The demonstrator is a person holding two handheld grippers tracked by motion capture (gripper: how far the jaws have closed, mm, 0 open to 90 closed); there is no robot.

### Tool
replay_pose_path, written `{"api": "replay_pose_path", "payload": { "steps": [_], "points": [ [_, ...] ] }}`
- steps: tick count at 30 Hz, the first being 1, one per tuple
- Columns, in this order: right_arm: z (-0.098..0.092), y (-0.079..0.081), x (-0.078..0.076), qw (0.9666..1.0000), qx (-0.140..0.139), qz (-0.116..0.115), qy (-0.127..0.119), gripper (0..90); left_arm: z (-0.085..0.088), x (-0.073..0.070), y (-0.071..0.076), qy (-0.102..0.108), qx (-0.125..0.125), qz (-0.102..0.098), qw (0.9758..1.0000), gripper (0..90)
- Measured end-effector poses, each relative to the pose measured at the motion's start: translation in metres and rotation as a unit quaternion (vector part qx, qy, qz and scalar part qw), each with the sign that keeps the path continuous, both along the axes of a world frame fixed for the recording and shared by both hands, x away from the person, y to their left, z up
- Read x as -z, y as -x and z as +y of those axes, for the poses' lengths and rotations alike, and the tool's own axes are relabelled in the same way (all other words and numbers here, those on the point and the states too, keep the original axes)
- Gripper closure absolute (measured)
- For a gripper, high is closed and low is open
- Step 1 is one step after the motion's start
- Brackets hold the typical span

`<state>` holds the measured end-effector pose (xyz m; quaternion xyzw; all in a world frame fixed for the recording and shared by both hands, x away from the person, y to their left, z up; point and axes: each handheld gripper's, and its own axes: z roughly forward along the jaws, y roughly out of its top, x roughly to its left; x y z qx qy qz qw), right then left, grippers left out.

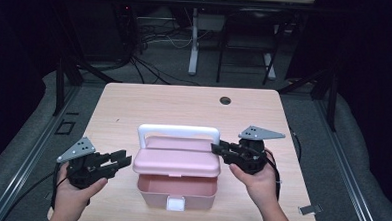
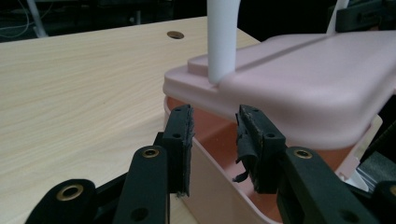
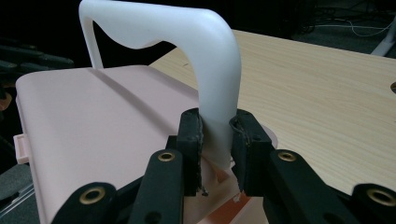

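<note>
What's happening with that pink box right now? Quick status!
Right gripper clamped on white handle, lid raised ajar. Left gripper open beside box wall, holding nothing. Table around box bare, nothing blocking.

1. The left hand [image 1: 73, 192] comes in from the bottom left and grasps the left gripper [image 1: 124, 160] from below, grey plate on top.
2. That gripper lies roughly level, pointing right; its jaws stand apart and seem to press on nothing.
3. The right hand [image 1: 258, 181] comes in from the bottom right, wrist bent inward, and cradles the right gripper [image 1: 216, 149].
4. That gripper points left, its pads [image 3: 191, 135] pressing from both sides on the white handle [image 3: 215, 70].
</note>
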<state>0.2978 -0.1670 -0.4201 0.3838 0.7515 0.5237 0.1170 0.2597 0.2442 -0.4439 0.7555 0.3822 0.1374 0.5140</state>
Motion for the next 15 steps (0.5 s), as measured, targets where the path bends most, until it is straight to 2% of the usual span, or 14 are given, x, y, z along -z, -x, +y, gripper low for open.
{"api": "replay_pose_path", "payload": {
  "steps": [6,9,11,15],
  "points": [
    [0.000,0.000,0.000,1.0000,0.000,0.000,0.002,74.2,-0.007,0.011,0.006,-0.007,0.007,0.005,0.9999,65.9],
    [0.000,0.000,0.000,1.0000,0.003,0.000,0.003,74.2,-0.008,0.011,0.007,-0.012,0.004,0.002,0.9999,65.8],
    [0.000,0.000,0.000,1.0000,0.002,0.000,0.002,74.2,-0.008,0.013,0.007,-0.008,0.005,0.005,0.9999,65.6],
    [0.000,0.000,-0.001,1.0000,0.001,0.000,0.002,74.2,-0.012,0.017,0.009,-0.019,0.014,0.008,0.9997,63.9]
  ]
}}
